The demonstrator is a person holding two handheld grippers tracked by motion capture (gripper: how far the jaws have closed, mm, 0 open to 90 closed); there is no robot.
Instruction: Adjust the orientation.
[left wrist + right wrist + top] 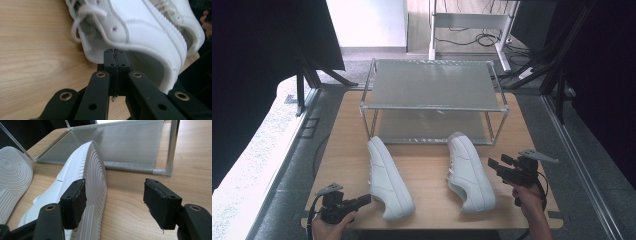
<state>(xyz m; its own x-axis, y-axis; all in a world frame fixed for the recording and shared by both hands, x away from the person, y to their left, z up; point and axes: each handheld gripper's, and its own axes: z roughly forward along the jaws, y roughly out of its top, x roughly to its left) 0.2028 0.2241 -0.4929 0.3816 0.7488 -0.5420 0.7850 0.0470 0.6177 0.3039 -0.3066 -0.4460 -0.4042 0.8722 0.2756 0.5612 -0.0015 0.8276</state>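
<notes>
Two white sneakers lie on their sides on the wooden table [427, 165], toes toward a metal rack. My left gripper [365, 200] is low at the front left, beside the heel of the left sneaker [387, 180]. In the left gripper view its jaws are shut [115, 58], nothing between them, tips against the sneaker's heel [150, 30]. My right gripper [497, 161] is open just right of the right sneaker [469, 172]. In the right gripper view [115, 192] the ribbed sole [96, 172] stands by the left pad [75, 202]; the right pad is over bare wood.
A two-shelf metal rack [432, 82] stands at the back of the table, its lower shelf [112, 142] just beyond the sneakers. The other sneaker's sole [12, 175] shows at the left of the right gripper view. Bare wood lies between the two sneakers.
</notes>
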